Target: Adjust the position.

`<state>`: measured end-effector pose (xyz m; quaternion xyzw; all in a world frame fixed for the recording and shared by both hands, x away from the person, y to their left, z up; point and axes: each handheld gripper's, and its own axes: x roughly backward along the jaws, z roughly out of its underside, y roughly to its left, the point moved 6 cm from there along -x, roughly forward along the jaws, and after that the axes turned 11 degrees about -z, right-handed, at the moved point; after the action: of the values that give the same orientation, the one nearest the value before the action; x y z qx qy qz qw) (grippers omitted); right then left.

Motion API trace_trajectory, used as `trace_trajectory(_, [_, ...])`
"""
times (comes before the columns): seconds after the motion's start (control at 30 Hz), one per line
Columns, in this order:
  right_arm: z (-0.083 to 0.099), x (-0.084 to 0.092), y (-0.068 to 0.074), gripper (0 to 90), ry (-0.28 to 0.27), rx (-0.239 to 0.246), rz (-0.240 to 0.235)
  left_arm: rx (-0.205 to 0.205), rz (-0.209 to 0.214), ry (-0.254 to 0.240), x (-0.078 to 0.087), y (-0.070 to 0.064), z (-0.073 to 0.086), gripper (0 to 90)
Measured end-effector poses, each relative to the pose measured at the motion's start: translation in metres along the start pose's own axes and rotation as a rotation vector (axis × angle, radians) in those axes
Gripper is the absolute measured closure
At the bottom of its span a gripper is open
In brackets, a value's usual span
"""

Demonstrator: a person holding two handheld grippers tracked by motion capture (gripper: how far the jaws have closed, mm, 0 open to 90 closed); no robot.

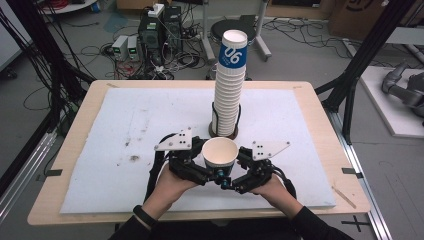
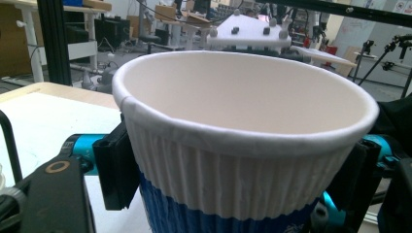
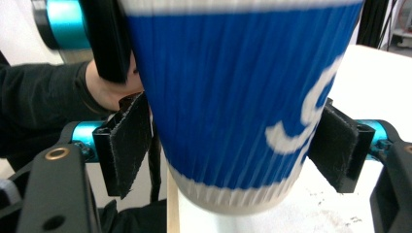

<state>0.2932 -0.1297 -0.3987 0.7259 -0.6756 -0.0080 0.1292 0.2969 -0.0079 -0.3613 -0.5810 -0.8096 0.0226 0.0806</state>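
The lower part of the paper cup [image 1: 220,154] is sitting hidden behind the two gripper bodies in the high view, so its base and whatever is under it are not showing there. In the left gripper view the cup's bottom is running off the lower edge, and in the right gripper view its rim is running off the top and the print on the blue band is blurring.

The left gripper [image 2: 233,170] is grasping the cup just under the rim: its two black pads are pressing on the ribbed white wall on either side, right where the blue band begins. The cup is standing upright between those jaws, mouth open upward.

The right gripper [image 3: 233,145] is bracketing the same cup lower down, around the blue band. Its near pad is lying against the cup wall or just beside it, while the far pad is standing slightly off the wall with a thin gap, so this gripper is looking released rather than clamped.

Just beyond both grippers, in the high view, a tall stack of cups [image 1: 230,85] is rising from a small round stand on the white mat [image 1: 125,125], apart from the held cup.
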Motion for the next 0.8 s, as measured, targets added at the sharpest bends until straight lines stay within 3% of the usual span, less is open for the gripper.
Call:
trace_trajectory(0.2, [-0.0012, 0.0012, -0.0012, 25.4, -0.014, -0.013, -0.006, 0.0, 0.002, 0.007, -0.0028, -0.0008, 0.0025, 21.8])
trace_trajectory(0.67, [0.0001, 0.0004, -0.0002, 27.1, 0.003, -0.002, -0.011, 0.019, 0.027, 0.002, -0.0029, -0.0025, 0.0011, 16.4])
trace_trajectory(0.8, [0.0012, -0.0004, -0.0001, 27.1, 0.013, -0.007, -0.012, 0.023, 0.018, -0.006, -0.0015, -0.0013, -0.0006, 16.3])
